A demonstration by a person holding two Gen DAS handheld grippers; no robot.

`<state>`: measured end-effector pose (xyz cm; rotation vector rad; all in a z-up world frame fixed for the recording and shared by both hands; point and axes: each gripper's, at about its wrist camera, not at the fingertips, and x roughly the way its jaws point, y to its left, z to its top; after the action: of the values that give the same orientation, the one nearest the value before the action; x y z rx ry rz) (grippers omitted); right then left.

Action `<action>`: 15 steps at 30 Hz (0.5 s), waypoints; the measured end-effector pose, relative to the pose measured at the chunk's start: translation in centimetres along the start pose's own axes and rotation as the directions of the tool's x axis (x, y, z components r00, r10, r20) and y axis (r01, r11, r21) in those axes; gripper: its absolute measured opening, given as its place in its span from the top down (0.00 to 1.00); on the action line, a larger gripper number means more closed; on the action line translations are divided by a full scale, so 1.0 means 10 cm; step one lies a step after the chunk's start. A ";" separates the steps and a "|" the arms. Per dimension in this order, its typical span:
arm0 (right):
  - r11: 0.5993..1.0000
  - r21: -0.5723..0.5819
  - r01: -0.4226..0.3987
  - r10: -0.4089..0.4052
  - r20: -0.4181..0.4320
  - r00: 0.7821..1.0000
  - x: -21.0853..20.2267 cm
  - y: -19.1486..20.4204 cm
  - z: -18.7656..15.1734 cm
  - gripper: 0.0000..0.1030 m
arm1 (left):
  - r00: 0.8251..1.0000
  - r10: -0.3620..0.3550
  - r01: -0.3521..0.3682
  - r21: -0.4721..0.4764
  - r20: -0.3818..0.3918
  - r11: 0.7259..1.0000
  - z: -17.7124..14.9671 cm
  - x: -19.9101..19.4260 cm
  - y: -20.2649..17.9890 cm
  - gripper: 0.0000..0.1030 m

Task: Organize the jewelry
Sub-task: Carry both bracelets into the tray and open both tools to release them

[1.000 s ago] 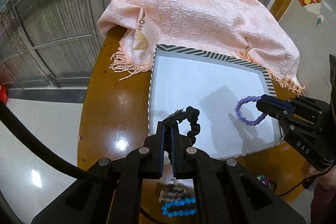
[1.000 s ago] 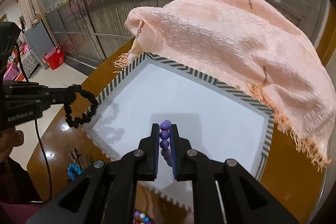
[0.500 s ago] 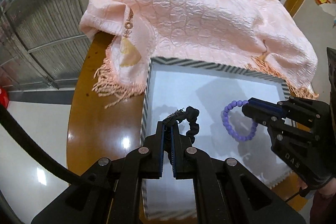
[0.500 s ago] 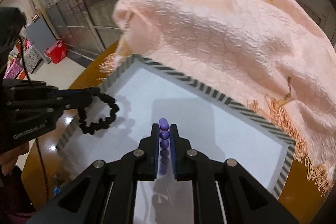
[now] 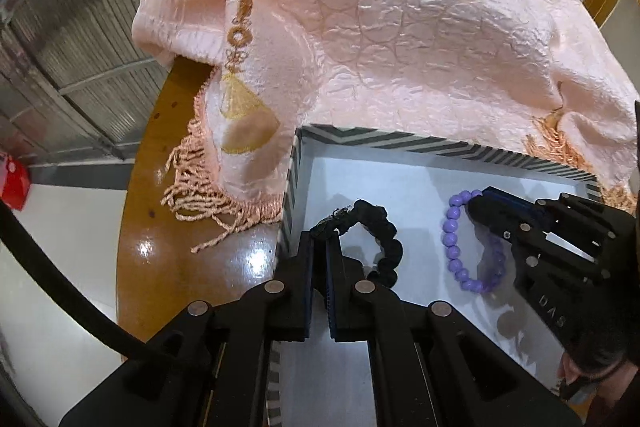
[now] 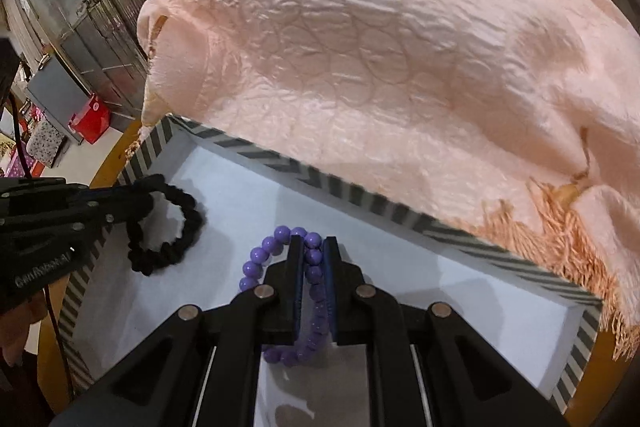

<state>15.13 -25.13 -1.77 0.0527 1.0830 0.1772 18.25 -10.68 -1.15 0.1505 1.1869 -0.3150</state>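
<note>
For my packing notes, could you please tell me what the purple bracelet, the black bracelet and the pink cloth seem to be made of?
Purple bracelet: smooth round beads with glossy highlights, probably plastic or polished stone.
Black bracelet: matte, bumpy, no shine, looks like fabric or rough small beads; hard to tell.
Pink cloth: soft woven textile with slight sheen, embossed circles and a fringed edge.

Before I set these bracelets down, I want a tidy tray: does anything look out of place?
Yes: the pink fringed cloth is heaped over the table's far side and droops over the striped tray along its far rim, hiding it at the corners. The black bracelet and purple bracelet look intact.
</note>
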 end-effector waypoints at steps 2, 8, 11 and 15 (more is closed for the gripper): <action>1.000 0.000 0.018 -0.018 0.006 1.000 0.01 0.04 0.02 0.91 | 1.000 0.003 -0.003 -0.006 0.005 1.000 -0.01 0.00 -0.01 1.00; 0.999 0.003 0.055 -0.055 0.023 0.998 -0.10 0.05 -0.02 0.67 | 0.999 -0.032 0.033 -0.012 0.028 0.999 -0.02 -0.09 -0.05 0.81; 0.998 0.019 0.053 -0.054 0.024 0.998 -0.22 0.01 -0.09 0.67 | 0.999 -0.035 0.036 -0.015 0.039 0.999 -0.04 -0.16 -0.06 0.80; 0.998 0.014 0.056 -0.056 0.029 0.998 -0.37 0.02 -0.18 0.67 | 0.998 -0.026 0.027 -0.012 0.058 1.000 -0.11 -0.29 -0.05 0.80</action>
<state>11.80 -25.62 0.60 0.0367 1.0556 0.1187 16.11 -10.38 1.18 0.1135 1.1342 -0.3328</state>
